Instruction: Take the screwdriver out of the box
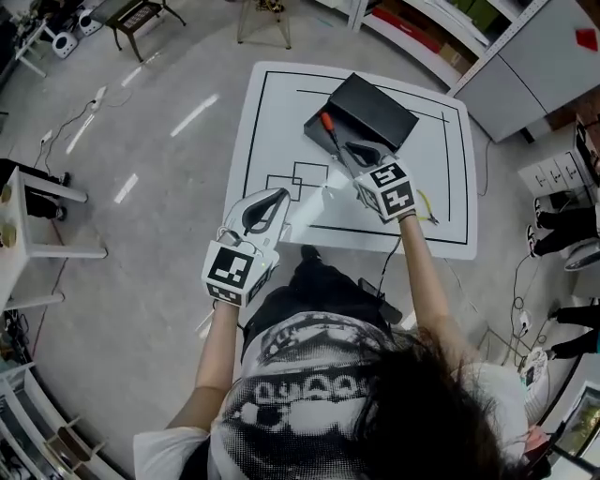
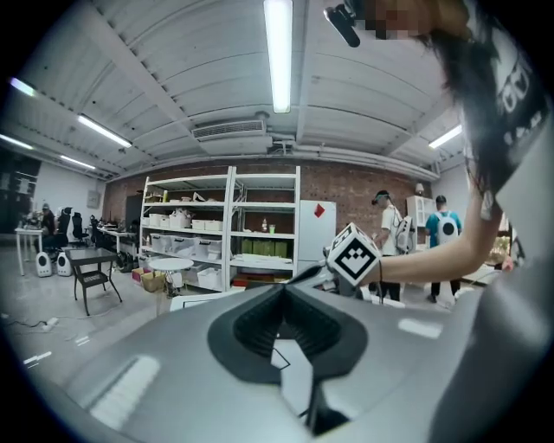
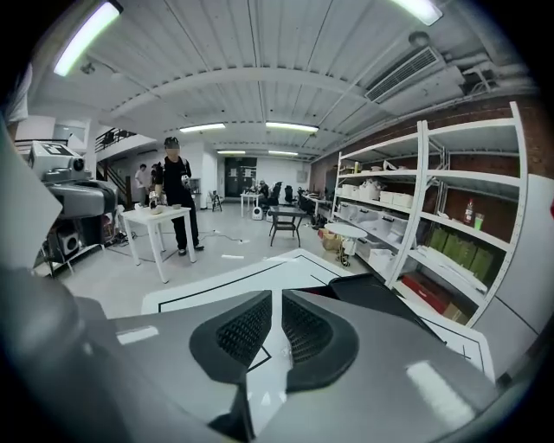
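Note:
The screwdriver [image 1: 332, 132], red handle and dark shaft, lies along the near-left edge of the black box [image 1: 366, 108] on the white table [image 1: 441, 159]. I cannot tell whether it rests in the box or beside it. My right gripper [image 1: 354, 150] is just short of the shaft's near end. In the right gripper view my right gripper [image 3: 277, 298] stands open by a narrow slit with nothing in it, and the box [image 3: 374, 298] is ahead to the right. My left gripper [image 1: 277, 197] hovers at the table's near-left edge. In the left gripper view my left gripper [image 2: 281, 290] has its tips together and holds nothing.
Black lines and squares [image 1: 298, 178] are drawn on the tabletop. A yellow-green cable [image 1: 427, 208] lies near the right gripper's cube. A white side table [image 1: 37, 225] stands on the left and shelving [image 1: 422, 28] behind the table. People stand far off in both gripper views.

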